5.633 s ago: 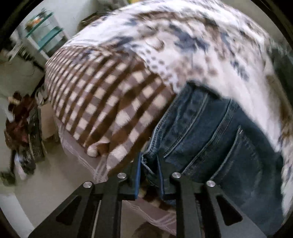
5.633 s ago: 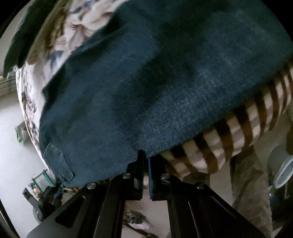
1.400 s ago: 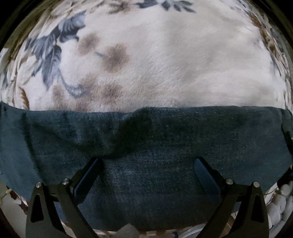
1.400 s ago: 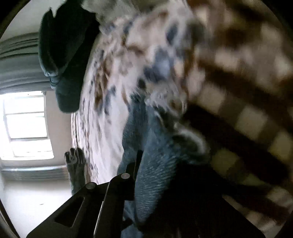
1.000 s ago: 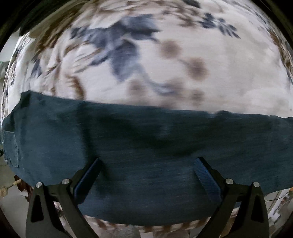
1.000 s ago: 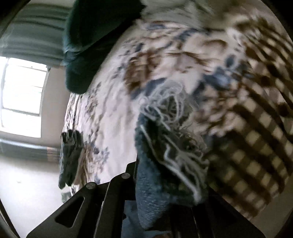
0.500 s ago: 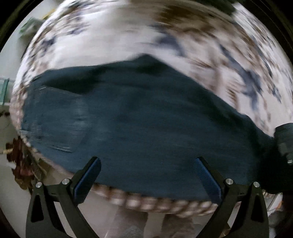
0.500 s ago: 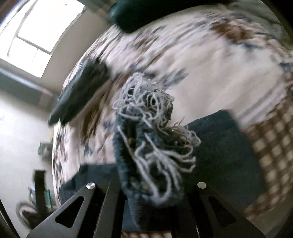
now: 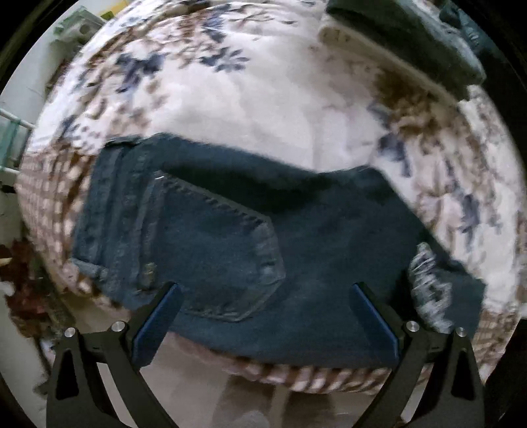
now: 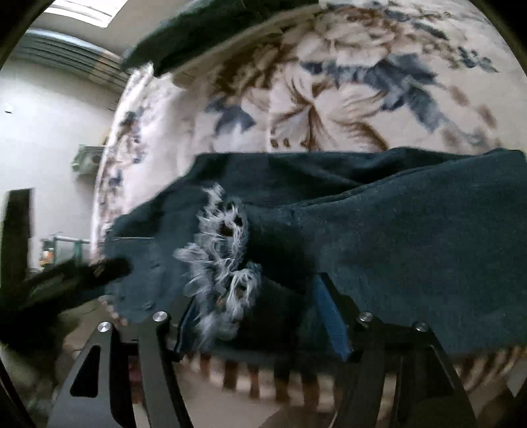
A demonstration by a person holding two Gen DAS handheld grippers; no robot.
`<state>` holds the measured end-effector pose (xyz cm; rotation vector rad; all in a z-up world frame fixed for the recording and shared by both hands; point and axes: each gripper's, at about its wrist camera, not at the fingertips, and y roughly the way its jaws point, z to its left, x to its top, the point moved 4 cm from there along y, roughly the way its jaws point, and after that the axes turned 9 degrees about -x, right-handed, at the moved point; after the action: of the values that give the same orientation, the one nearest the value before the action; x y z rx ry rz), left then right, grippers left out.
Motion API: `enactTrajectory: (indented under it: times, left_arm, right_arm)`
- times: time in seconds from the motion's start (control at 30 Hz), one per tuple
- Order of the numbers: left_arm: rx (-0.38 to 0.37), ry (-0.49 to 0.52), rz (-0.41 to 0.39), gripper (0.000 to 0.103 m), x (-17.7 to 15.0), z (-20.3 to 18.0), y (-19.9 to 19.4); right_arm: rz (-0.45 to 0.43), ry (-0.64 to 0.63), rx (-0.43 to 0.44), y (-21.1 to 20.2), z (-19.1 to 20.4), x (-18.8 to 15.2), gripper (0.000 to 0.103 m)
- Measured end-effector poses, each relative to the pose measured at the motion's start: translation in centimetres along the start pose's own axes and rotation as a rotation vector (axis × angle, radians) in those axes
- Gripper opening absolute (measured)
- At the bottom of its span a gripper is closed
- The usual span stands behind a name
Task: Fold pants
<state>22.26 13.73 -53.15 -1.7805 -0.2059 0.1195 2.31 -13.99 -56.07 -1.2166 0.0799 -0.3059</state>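
You've got a floral blanket (image 9: 270,98) covering most of the bed, with a brown checked blanket (image 9: 49,197) underneath at the near edge. Dark folded clothes (image 9: 411,36) sit at the far side. There's a window (image 10: 82,8) up top too.

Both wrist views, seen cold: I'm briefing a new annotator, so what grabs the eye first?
Dark jeans folded across a floral blanket, back pocket facing up near the bed's edge. In the right wrist view, the white frayed hem lies between the open right gripper's fingers. The left gripper is open above the denim.
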Motion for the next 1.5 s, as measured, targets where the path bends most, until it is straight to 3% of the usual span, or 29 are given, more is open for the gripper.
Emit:
enactTrajectory:
  times: [0.13,0.2,0.3,0.33,0.37,0.4,0.43,0.47,0.5,0.57,0.63,0.7,0.77,0.9,0.97,1.03,1.07,1.1,1.13,1.17,1.23,1.27,1.33,1.47,1.5]
  left_arm:
    - [-0.177,-0.007,0.108,0.103,0.1,-3.7,2.7]
    - [-0.271,-0.010,0.195,0.103,-1.5,-7.0,5.4]
    - [-0.234,0.036,0.248,0.101,-3.7,-8.9,7.9]
    - [-0.178,0.074,0.239,0.097,-3.9,-9.4,8.7]
    - [-0.151,0.098,0.224,0.089,-4.2,-9.6,8.7]
    - [-0.122,0.138,0.194,0.067,-4.4,-10.1,8.4]
    - [-0.096,0.171,0.166,0.052,-4.5,-10.6,8.1]
    - [-0.060,0.224,0.129,0.027,-4.7,-11.2,7.6]
    - [-0.059,0.260,0.110,0.012,-5.0,-12.0,7.3]
    - [-0.033,0.314,0.076,0.007,-5.7,-13.2,7.0]
    - [0.035,0.381,0.052,0.005,-6.4,-14.0,7.3]
    - [0.126,0.377,0.028,0.003,-6.4,-12.7,7.8]
    - [0.168,0.330,0.029,0.003,-6.1,-9.7,8.3]
    - [0.079,0.209,0.034,0.004,-5.7,-8.1,7.2]
    - [0.048,0.140,0.043,0.010,-5.9,-7.7,6.6]
    - [0.015,0.086,0.032,0.019,-6.1,-7.0,5.7]
    - [0.030,0.074,0.018,0.031,-6.2,-6.5,5.3]
    - [0.046,0.070,0.009,0.052,-6.3,-5.7,4.7]
    - [0.053,0.061,0.003,0.066,-6.4,-5.0,4.4]
    - [0.058,0.048,0.000,0.086,-6.5,-4.4,4.2]
    - [0.054,0.008,-0.014,0.090,-6.6,-2.1,3.3]
    - [0.030,-0.034,-0.031,0.090,-6.6,-0.8,2.7]
    - [-0.063,-0.185,-0.091,0.090,-6.7,2.5,1.0]
    - [-0.210,-0.504,-0.228,0.090,-7.3,9.9,-1.4]
    - [-0.215,-0.594,-0.274,0.090,-7.6,12.1,-1.8]
  right_arm:
    - [-0.001,0.092,-0.036,-3.8,-3.4,0.1,0.067]
    - [-0.007,0.161,-0.081,-5.0,-6.4,0.4,0.067]
    - [-0.008,0.258,-0.131,-5.8,-10.7,0.7,0.067]
    - [-0.010,0.292,-0.144,-5.9,-11.5,0.8,0.067]
    - [-0.012,0.338,-0.146,-5.9,-12.6,0.8,0.067]
    - [-0.011,0.363,-0.142,-6.1,-13.8,0.6,0.067]
    - [-0.010,0.378,-0.141,-6.0,-14.5,0.7,0.067]
    - [-0.012,0.389,-0.136,-6.0,-14.9,0.7,0.067]
    - [-0.012,0.385,-0.138,-5.6,-14.9,0.7,0.067]
    - [-0.010,0.345,-0.172,-5.3,-14.4,0.9,0.067]
    - [-0.006,0.311,-0.188,-5.1,-14.0,0.9,0.067]
    - [0.003,0.264,-0.224,-4.8,-13.3,0.8,0.067]
    - [0.014,0.226,-0.267,-4.6,-12.9,0.8,0.067]
    - [0.046,0.155,-0.354,-3.5,-11.8,1.1,0.067]
    - [0.058,0.087,-0.392,-2.7,-10.3,1.3,0.067]
    - [0.053,0.026,-0.356,-1.8,-8.1,1.4,0.053]
    - [0.058,-0.002,-0.341,-1.3,-7.0,1.4,0.029]
    - [0.082,-0.041,-0.301,-0.1,-5.4,1.3,0.016]
    - [0.108,-0.068,-0.258,1.0,-4.1,1.1,0.015]
    - [0.122,-0.088,-0.234,2.0,-3.1,0.9,0.015]
    - [0.193,-0.163,-0.214,4.5,-0.8,0.1,0.015]
    - [0.211,-0.221,-0.266,5.6,0.2,-0.3,0.016]
    - [0.208,-0.226,-0.294,5.6,1.0,0.1,0.019]
    - [0.247,-0.109,-0.271,5.0,0.8,1.5,0.063]
    - [0.246,-0.090,-0.273,4.7,0.8,2.0,0.063]
